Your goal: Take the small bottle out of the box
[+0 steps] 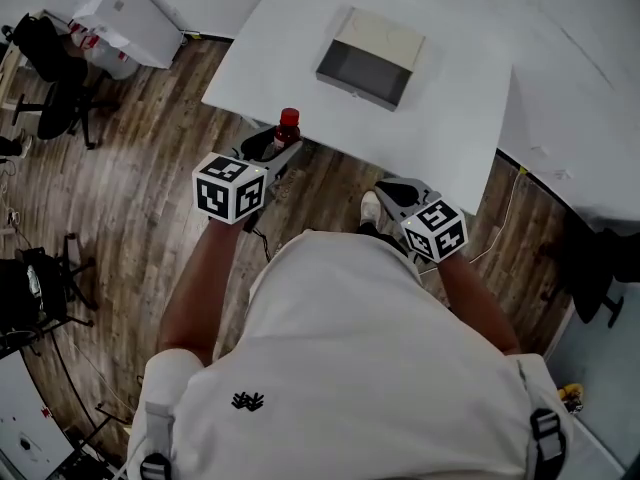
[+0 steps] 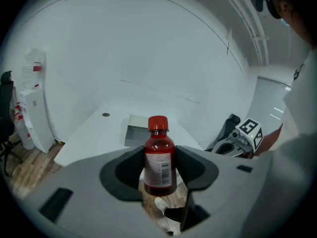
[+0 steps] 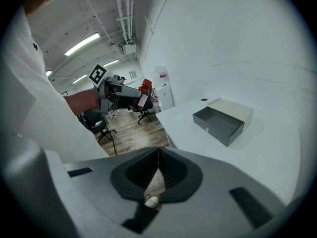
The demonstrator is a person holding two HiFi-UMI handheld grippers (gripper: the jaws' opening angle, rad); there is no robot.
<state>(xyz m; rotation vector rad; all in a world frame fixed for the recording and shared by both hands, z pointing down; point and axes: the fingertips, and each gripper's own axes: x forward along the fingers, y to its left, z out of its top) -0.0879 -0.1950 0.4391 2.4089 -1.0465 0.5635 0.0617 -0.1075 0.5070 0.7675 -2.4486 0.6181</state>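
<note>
Bottle (image 2: pixel 159 157) clamped upright between pads of left tool (image 1: pixel 272 151), already out of open box (image 1: pixel 372 58), near bench (image 1: pixel 450 138) edge. Right tool (image 3: pixel 157 168) closed, empty. Removal seemingly done; next: steady carry, gentle set-down.

Box (image 1: pixel 372 58) on table (image 1: pixel 460 138), beyond bottle (image 1: pixel 287 128)

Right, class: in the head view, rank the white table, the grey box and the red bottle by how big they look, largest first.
1. White table
2. Grey box
3. Red bottle, clearly the smallest
</note>
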